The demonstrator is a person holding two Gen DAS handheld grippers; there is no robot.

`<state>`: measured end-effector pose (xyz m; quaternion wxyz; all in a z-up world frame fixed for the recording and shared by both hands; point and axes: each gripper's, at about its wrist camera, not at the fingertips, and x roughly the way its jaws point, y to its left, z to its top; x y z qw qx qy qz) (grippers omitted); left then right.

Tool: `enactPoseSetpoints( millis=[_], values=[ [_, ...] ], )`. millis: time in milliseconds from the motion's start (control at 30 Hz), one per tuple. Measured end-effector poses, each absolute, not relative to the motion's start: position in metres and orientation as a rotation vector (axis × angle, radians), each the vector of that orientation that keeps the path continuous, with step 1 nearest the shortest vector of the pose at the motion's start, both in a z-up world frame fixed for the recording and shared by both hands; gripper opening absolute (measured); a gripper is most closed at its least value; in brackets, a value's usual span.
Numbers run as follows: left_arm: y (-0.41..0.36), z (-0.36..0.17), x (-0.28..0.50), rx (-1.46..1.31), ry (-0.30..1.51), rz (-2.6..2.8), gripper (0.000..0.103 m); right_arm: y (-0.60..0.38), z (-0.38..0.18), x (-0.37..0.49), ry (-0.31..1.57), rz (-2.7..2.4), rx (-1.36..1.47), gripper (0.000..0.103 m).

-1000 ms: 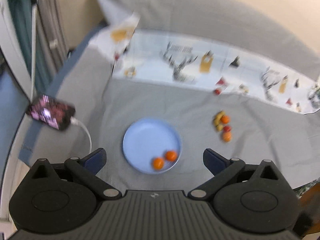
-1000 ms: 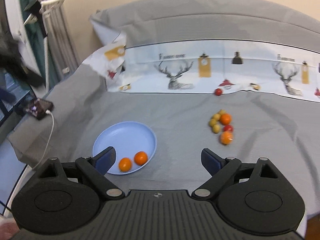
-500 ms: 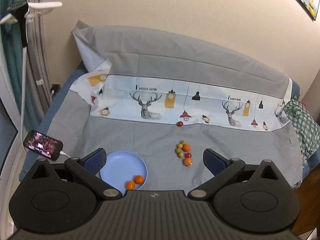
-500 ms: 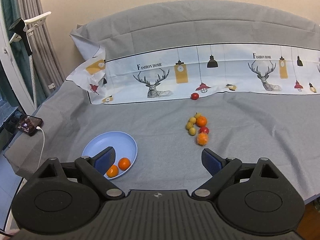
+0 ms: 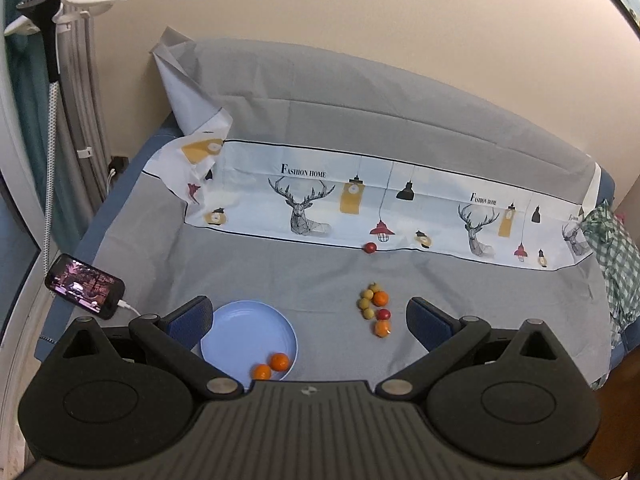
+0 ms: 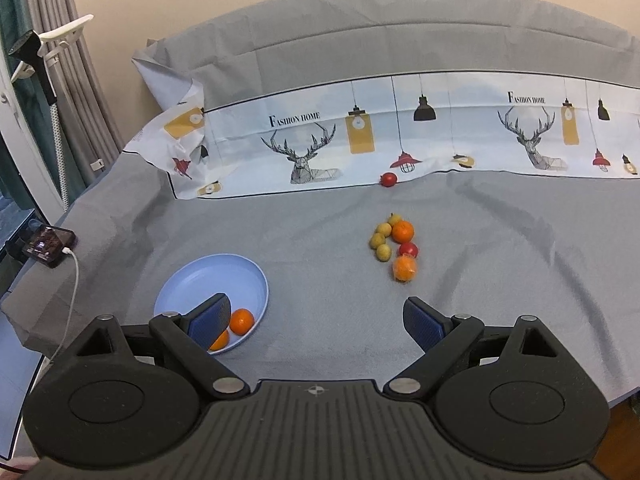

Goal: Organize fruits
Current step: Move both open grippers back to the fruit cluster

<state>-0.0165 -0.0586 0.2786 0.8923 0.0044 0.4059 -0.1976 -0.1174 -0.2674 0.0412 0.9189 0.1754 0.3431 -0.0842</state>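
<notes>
A light blue plate (image 5: 240,328) (image 6: 208,280) lies on the grey bed sheet and holds two oranges (image 5: 279,361) (image 6: 242,321). To its right is a loose cluster of fruit (image 5: 375,309) (image 6: 394,246): two oranges, several small yellow-green fruits and a small red one. A lone red fruit (image 5: 370,247) (image 6: 388,179) sits farther back by the printed band. My left gripper (image 5: 310,316) is open and empty, above the near edge of the bed. My right gripper (image 6: 316,318) is open and empty; its left finger overlaps the plate in view.
A phone (image 5: 84,284) (image 6: 48,242) on a white cable lies at the bed's left edge. A garment steamer (image 5: 44,12) and curtains stand at the left. A green checked cloth (image 5: 616,256) hangs at the right edge. The wall is behind.
Both grippers have pulled back and up from the bed, so the plate and fruit look smaller. Both stay open. The fruit has not moved.
</notes>
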Motion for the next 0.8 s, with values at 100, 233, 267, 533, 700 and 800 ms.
enactPoseSetpoints(
  millis=[100, 233, 267, 533, 700, 800],
  values=[
    [-0.066, 0.275, -0.006, 0.016, 0.844, -0.400, 0.103, -0.272, 0.035, -0.111, 0.717, -0.178, 0.369, 0.094],
    [-0.079, 0.264, 0.012, 0.031, 0.882, -0.395, 0.103, -0.279, 0.026, -0.103, 0.736, -0.188, 0.380, 0.094],
    [-0.080, 0.262, 0.016, 0.030, 0.886, -0.396, 0.103, -0.282, 0.024, -0.102, 0.739, -0.190, 0.383, 0.094],
    [-0.113, 0.252, 0.045, 0.067, 0.882, -0.397, 0.103, -0.302, -0.001, -0.082, 0.770, -0.222, 0.402, 0.094],
    [-0.138, 0.231, 0.070, 0.051, 0.909, -0.382, 0.103, -0.321, -0.024, -0.068, 0.790, -0.259, 0.422, 0.094],
    [-0.157, 0.207, 0.090, 0.057, 0.932, -0.406, 0.103, -0.333, -0.045, -0.057, 0.786, -0.290, 0.420, 0.094]
  ],
)
